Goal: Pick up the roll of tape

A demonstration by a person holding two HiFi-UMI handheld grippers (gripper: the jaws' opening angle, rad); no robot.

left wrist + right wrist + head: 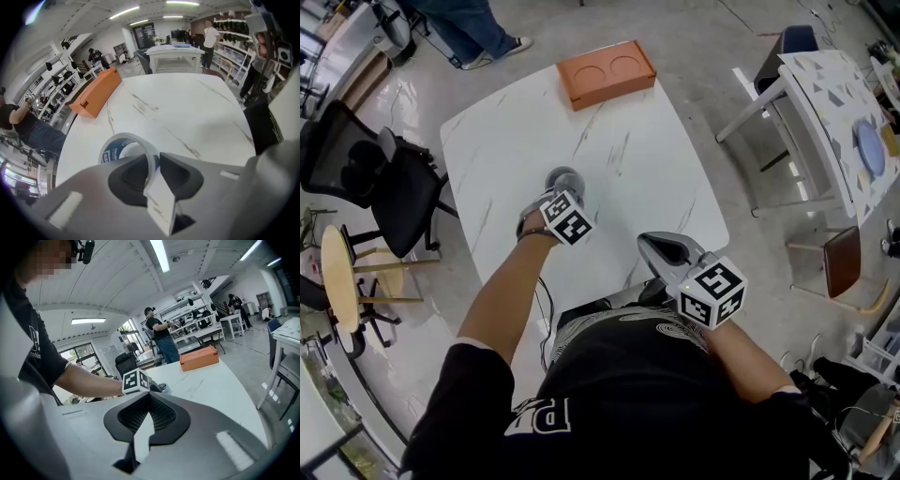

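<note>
tape roll (115, 148) between left tongs (153, 165)

The person wears a black short-sleeved T-shirt (609, 403) with white lettering (539, 417) and a pale swirled print (675, 333) on the front. The left claw (565, 178) and the right claw (661, 248) each have a smooth grey shell, dark pads (164, 416) that are finely meshed on the right one, and a white cube (567, 217) printed with black square markers. A small green light (685, 288) glows beside the right claw's cube.
</note>
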